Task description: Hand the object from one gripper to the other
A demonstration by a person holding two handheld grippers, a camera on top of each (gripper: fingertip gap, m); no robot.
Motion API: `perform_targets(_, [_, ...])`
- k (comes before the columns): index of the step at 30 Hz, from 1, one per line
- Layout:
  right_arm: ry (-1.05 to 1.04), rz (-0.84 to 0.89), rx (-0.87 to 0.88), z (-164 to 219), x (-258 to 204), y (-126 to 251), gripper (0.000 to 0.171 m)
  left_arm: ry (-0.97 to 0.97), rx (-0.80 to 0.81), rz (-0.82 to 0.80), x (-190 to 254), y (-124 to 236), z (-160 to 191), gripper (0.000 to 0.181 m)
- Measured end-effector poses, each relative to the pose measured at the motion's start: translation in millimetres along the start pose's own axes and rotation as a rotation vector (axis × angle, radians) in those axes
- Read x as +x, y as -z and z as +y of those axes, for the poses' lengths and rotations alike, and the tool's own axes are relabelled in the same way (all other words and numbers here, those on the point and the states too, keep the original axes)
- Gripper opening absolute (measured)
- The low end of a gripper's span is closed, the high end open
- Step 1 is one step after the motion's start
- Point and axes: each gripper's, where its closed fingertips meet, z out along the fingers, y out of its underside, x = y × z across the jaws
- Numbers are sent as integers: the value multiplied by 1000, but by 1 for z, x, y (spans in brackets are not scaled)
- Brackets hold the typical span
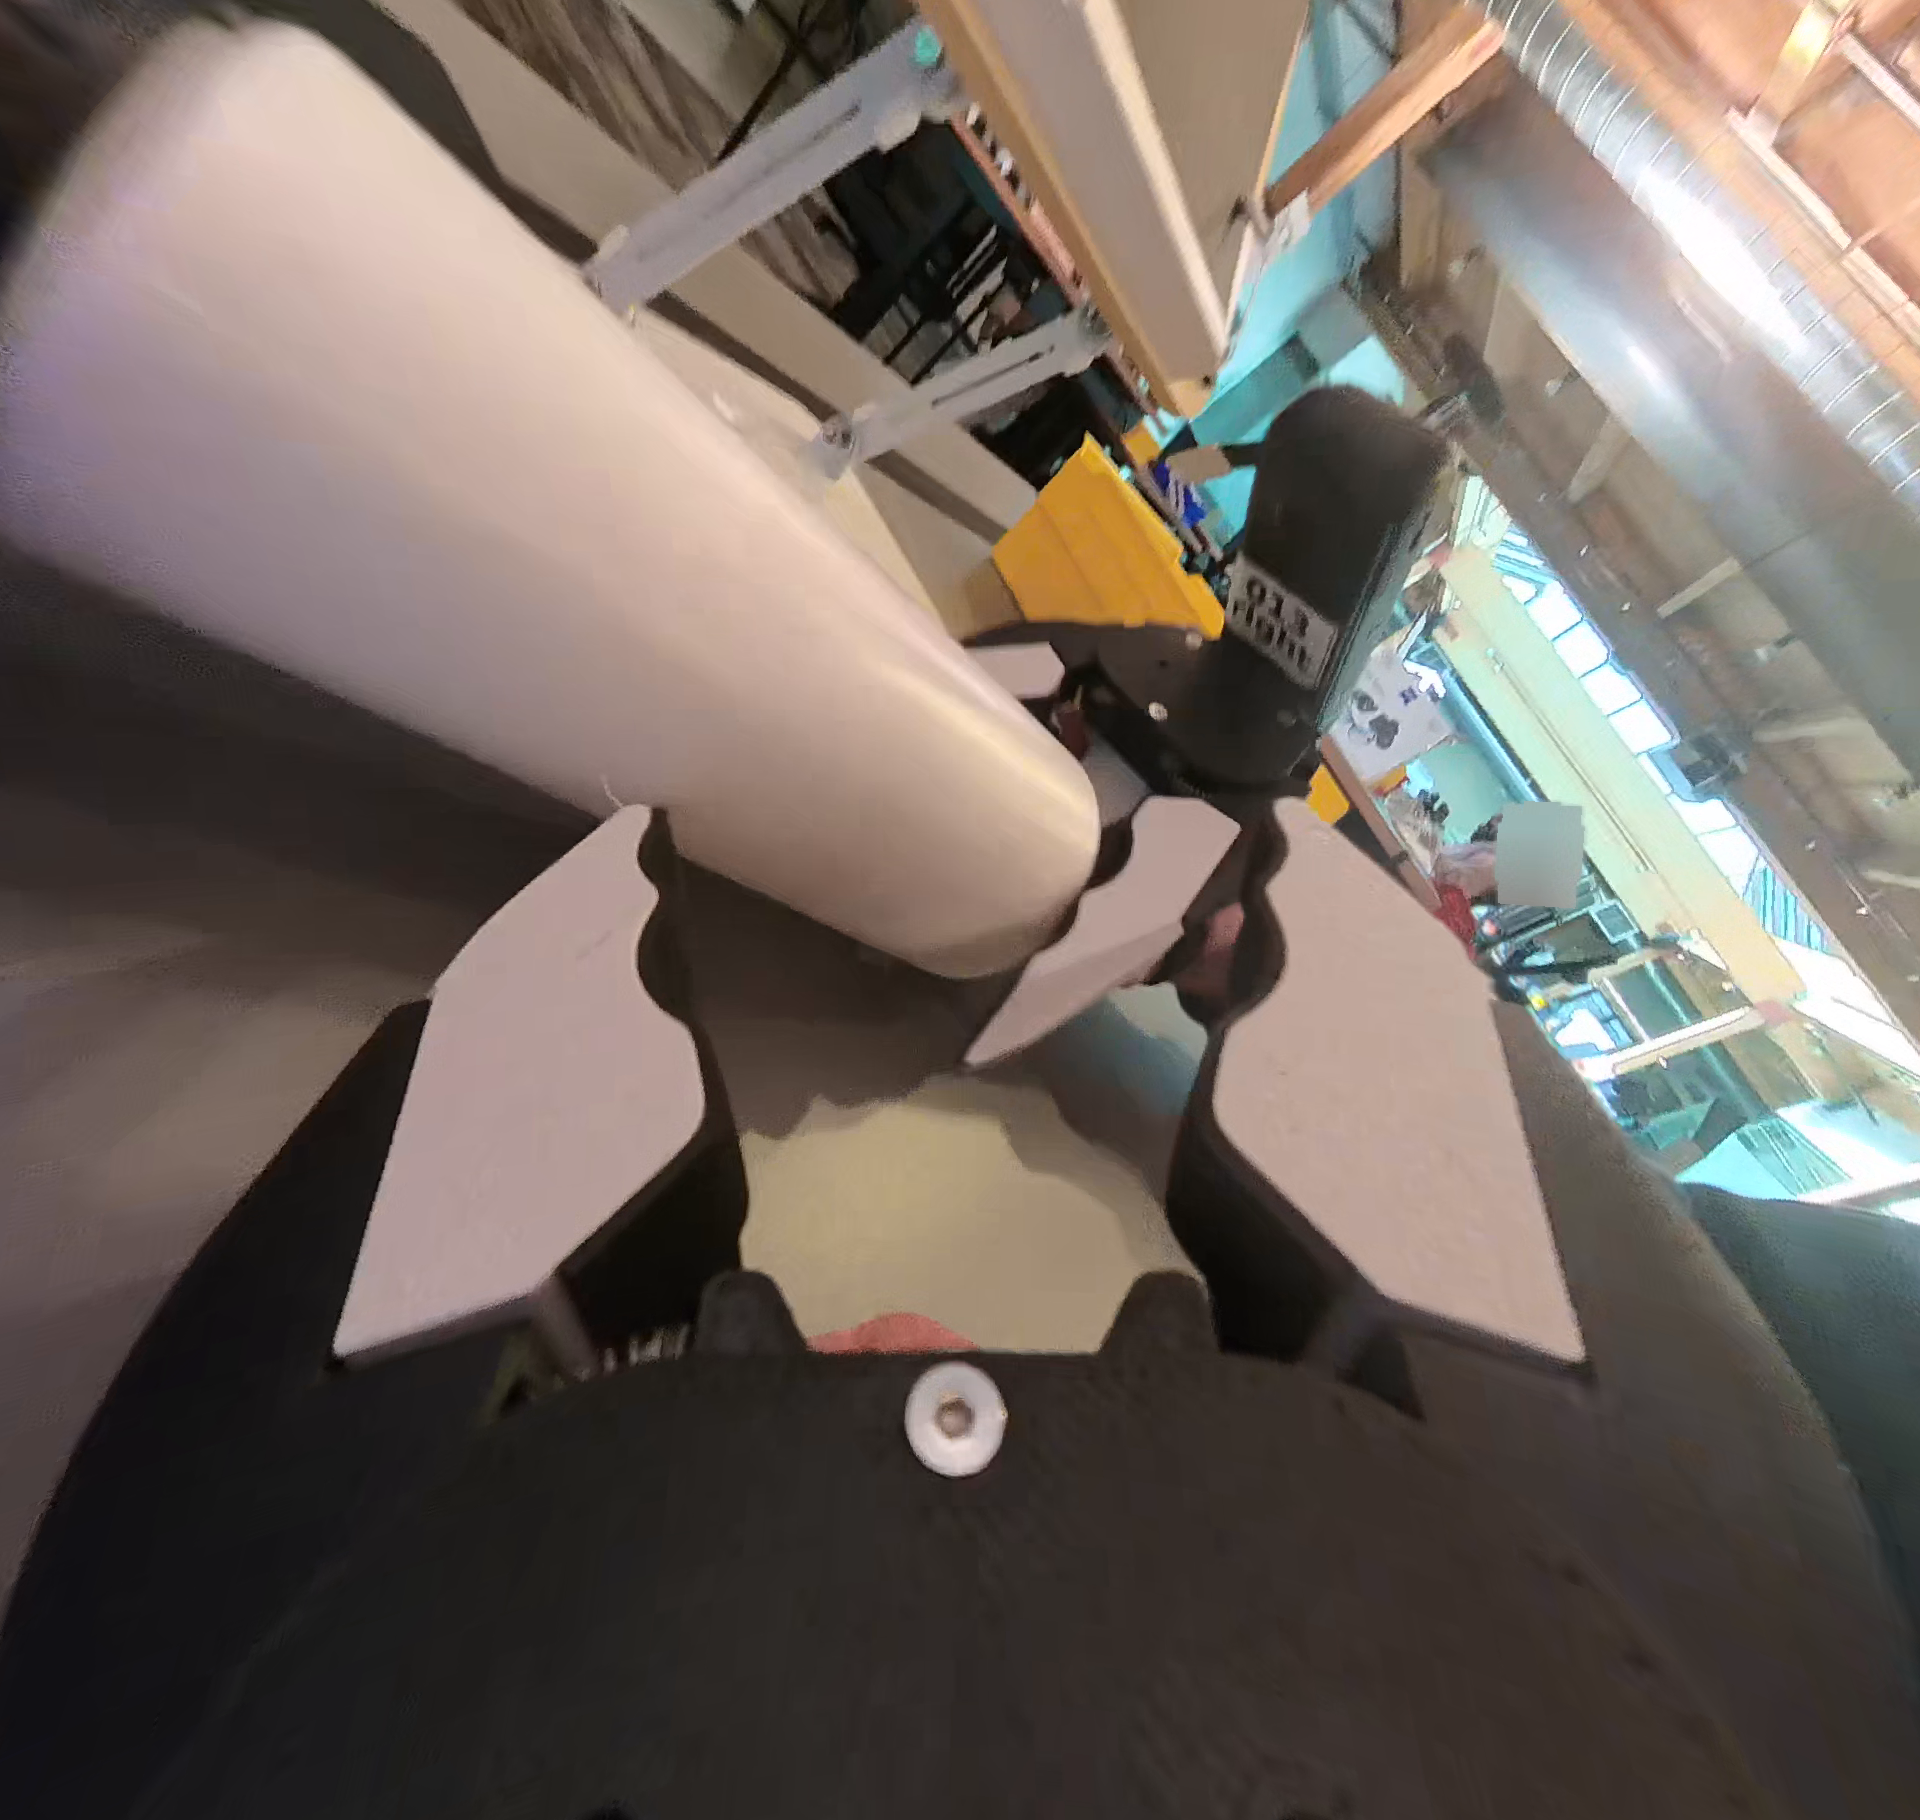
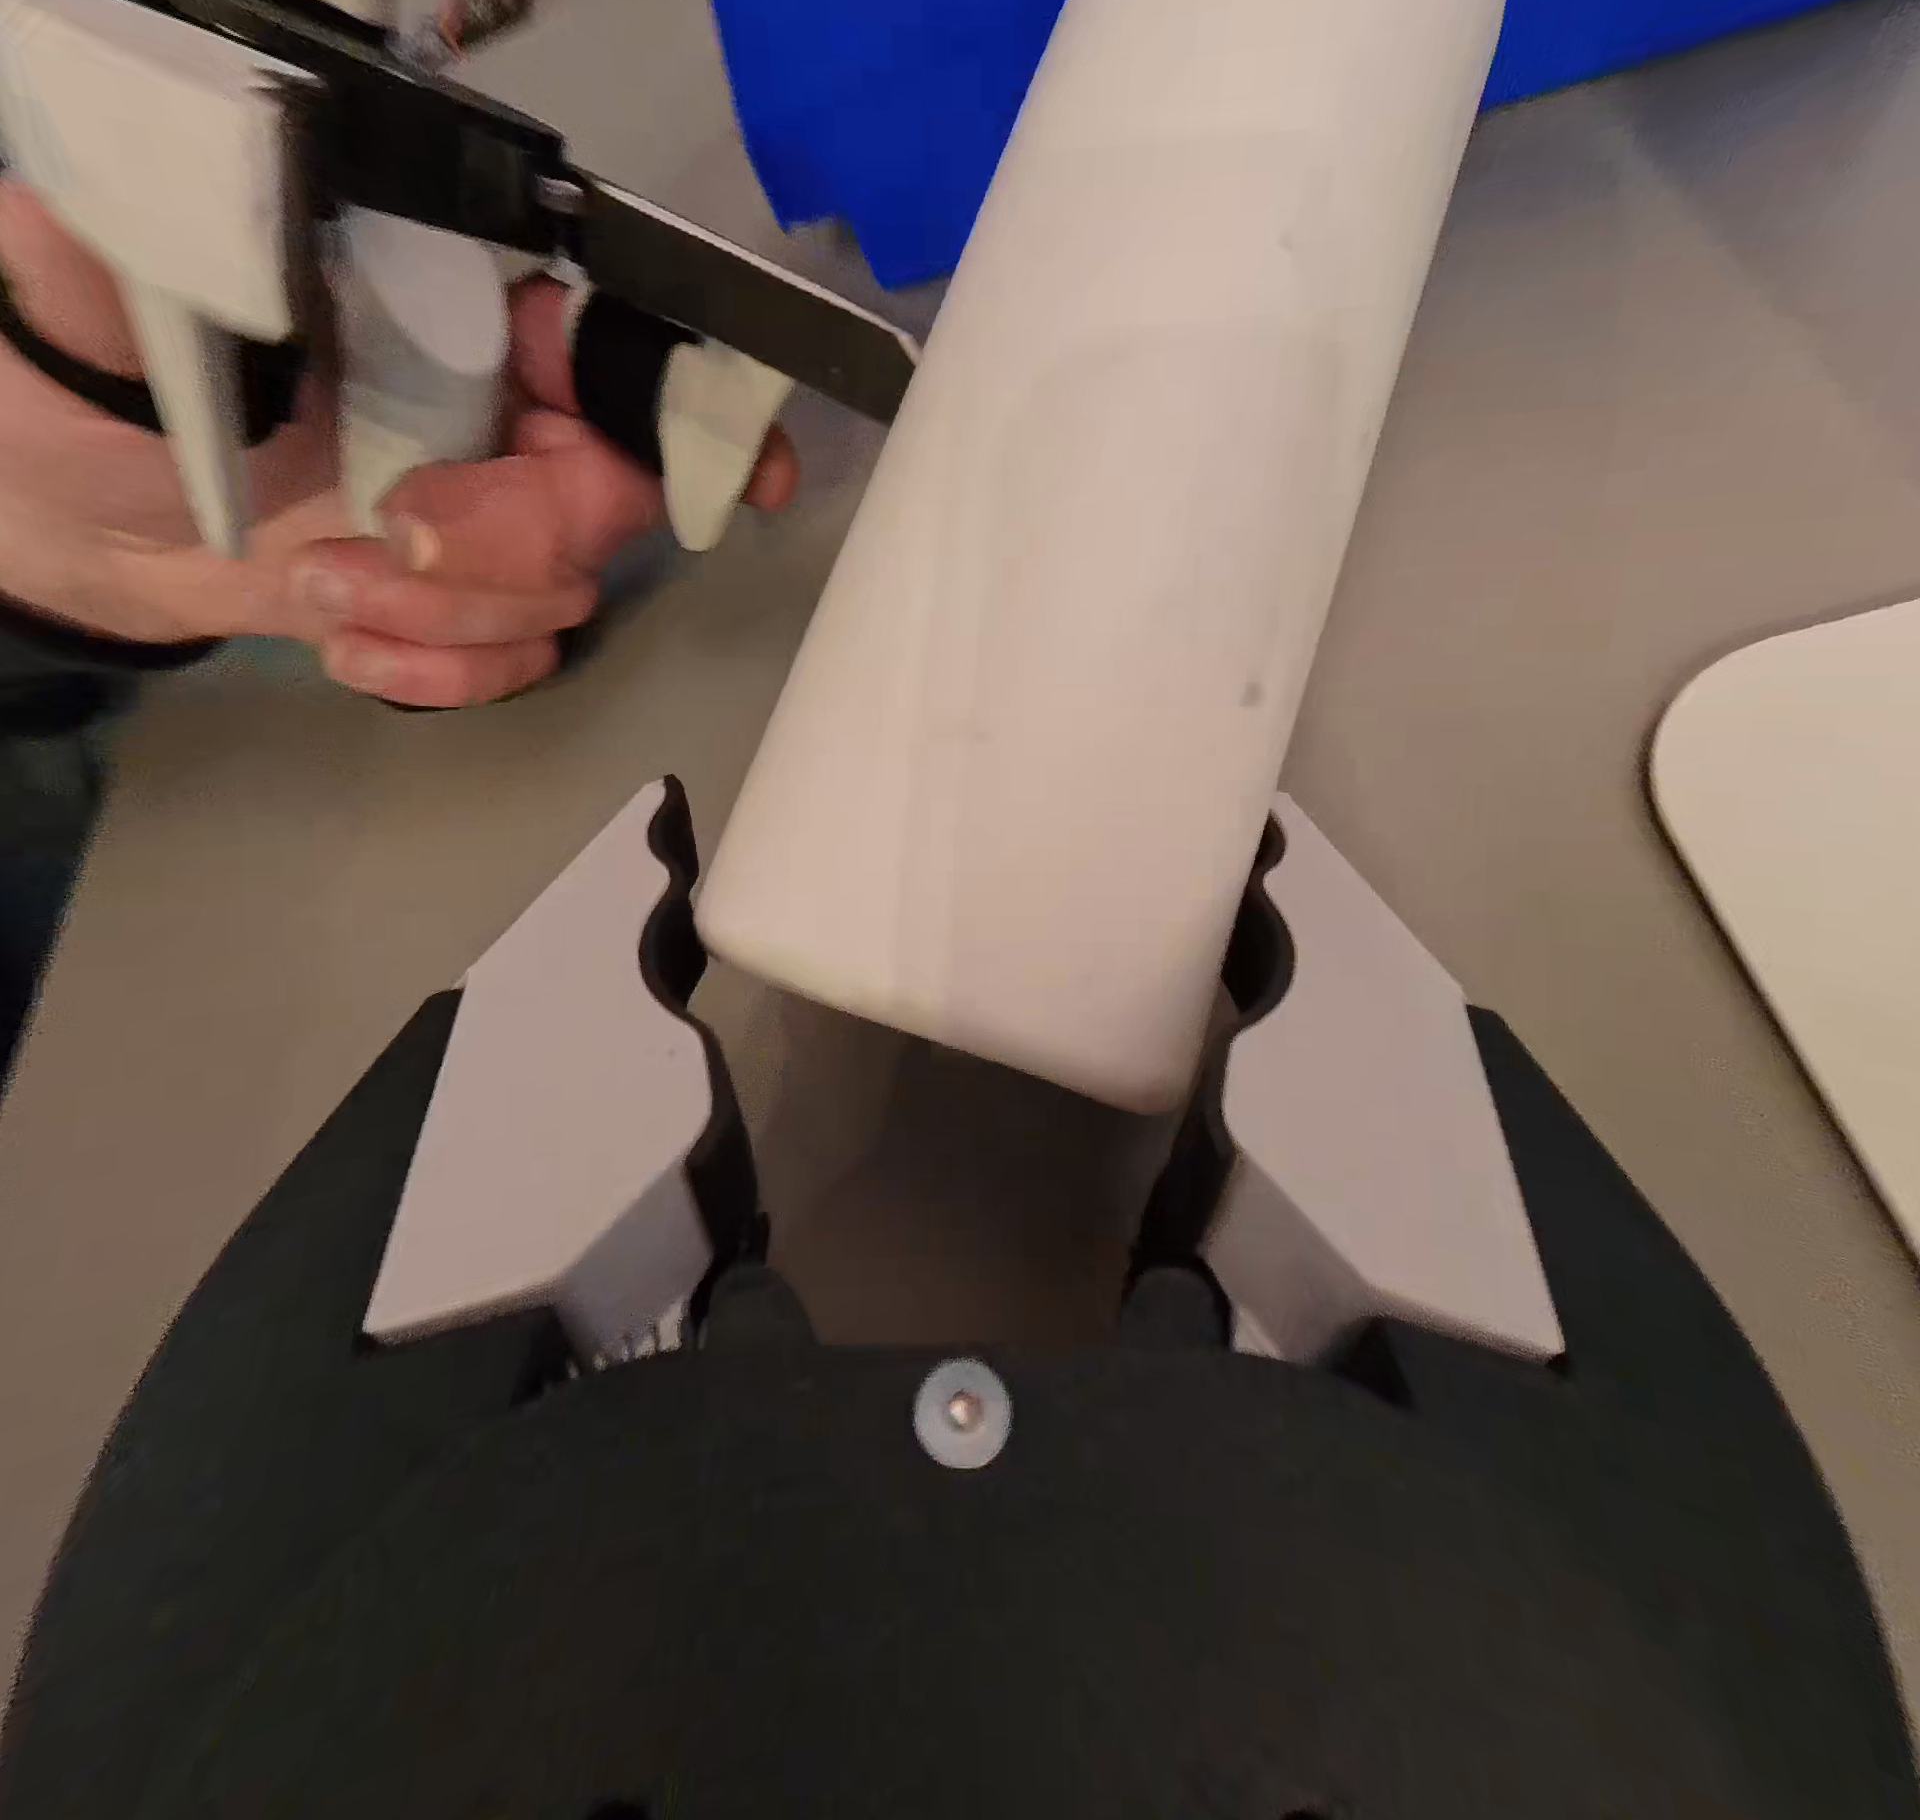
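The right tool point(image 2: 971, 949) gripped one end of a white tube point(image 2: 1091, 523), its ridged pads pressed against the tube's sides. The tube slanted up and away over the grey counter point(image 2: 1507, 471). The left tool point(image 1: 961, 923) was open, its fingers spread wide with the tube's end near their tips but not clearly between them. In the right wrist view the left tool sat beside the tube's middle, held in a hand point(image 2: 436, 565).

As a judgement, the hand-over was about halfway: the left tool had yet to close on the tube, and the right had yet to let go.

A black-and-white label point(image 1: 1280, 627) sat on the right tool's body; nothing on the tube could be read.
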Motion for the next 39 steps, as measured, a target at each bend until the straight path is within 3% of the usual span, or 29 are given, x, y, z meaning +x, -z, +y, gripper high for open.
perform_targets(2, [4, -45, 100, -9, -18, 11, 102, -32, 64, 3, 7, 6, -10, 106])
perform_targets(7, [129, -73, 277, -28, -63, 29, 102, -120, 166, 66, 48, -1, -27, 139])
perform_targets(9, [172, -92, 342, -37, -82, 34, 102, -182, 144, 88, 66, -9, -25, 133])
perform_targets(12, [268, -45, 289, -32, -99, 26, 101, -212, 171, 175, 93, -10, -29, 106])
perform_targets(18, [315, -23, 274, -30, -106, 37, 100, -366, 87, 177, 115, -10, -25, 101])
perform_targets(24, [453, 161, 251, -50, -96, 106, 110, -750, -23, -93, 106, -6, -42, 102])
perform_targets(30, [888, 435, 81, -100, -110, 170, 116, -1263, -264, -462, 90, -4, -59, 102])
perform_targets(34, [1090, 501, -17, -124, -119, 178, 118, -1653, -385, -688, 95, -3, -74, 101])
perform_targets(39, [1164, 470, -75, -121, -109, 160, 111, -1843, -440, -698, 111, -12, -71, 101])
